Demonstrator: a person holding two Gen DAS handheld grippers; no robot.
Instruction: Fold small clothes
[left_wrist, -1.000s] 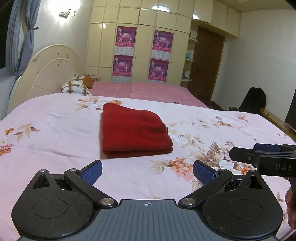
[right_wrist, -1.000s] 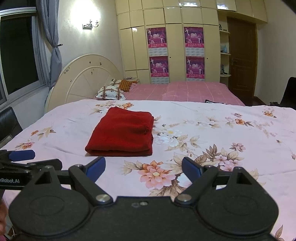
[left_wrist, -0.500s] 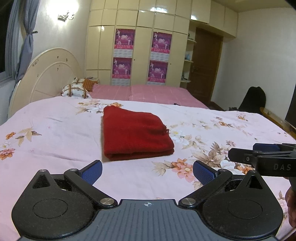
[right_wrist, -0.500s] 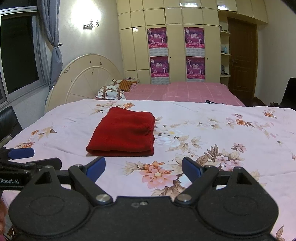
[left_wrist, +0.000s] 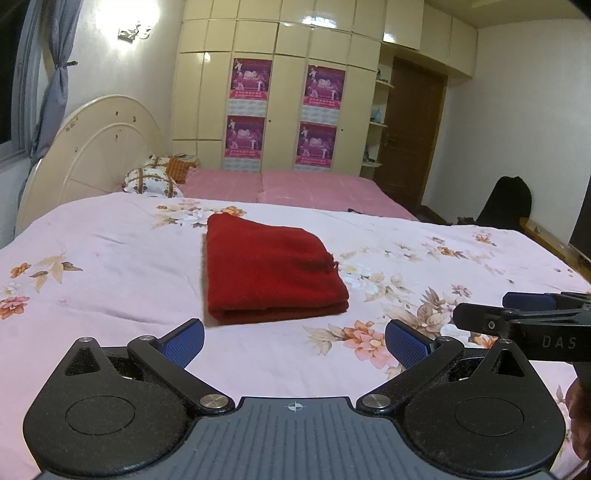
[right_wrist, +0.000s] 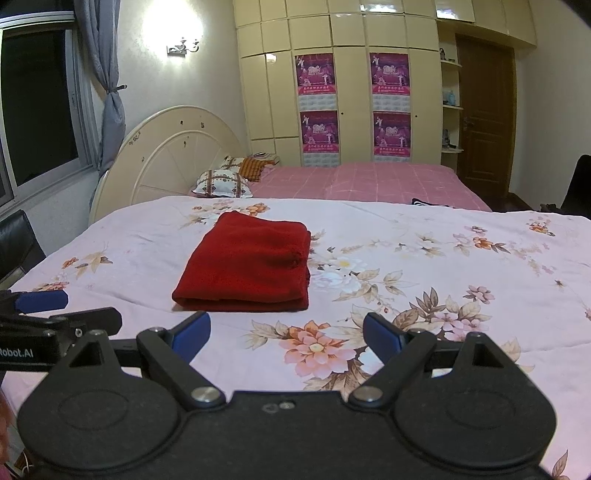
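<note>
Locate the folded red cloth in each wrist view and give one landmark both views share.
Left wrist view: the folded red cloth lies centre-left on the floral bedspread, beyond the open left hand-held gripper.
Right wrist view: the cloth lies left of centre, beyond the open right hand-held gripper.
Shared landmark: the four purple posters on the cream wardrobe behind the bed.

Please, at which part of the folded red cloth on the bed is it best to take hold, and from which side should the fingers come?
Probably the near right corner of the folded red cloth. There the layered edges lie open toward the right gripper, so one finger could slip under the stack and the other press on top. Come low over the floral bedsheet from the near side; the left edge looks like a closed, rounded fold.
</note>
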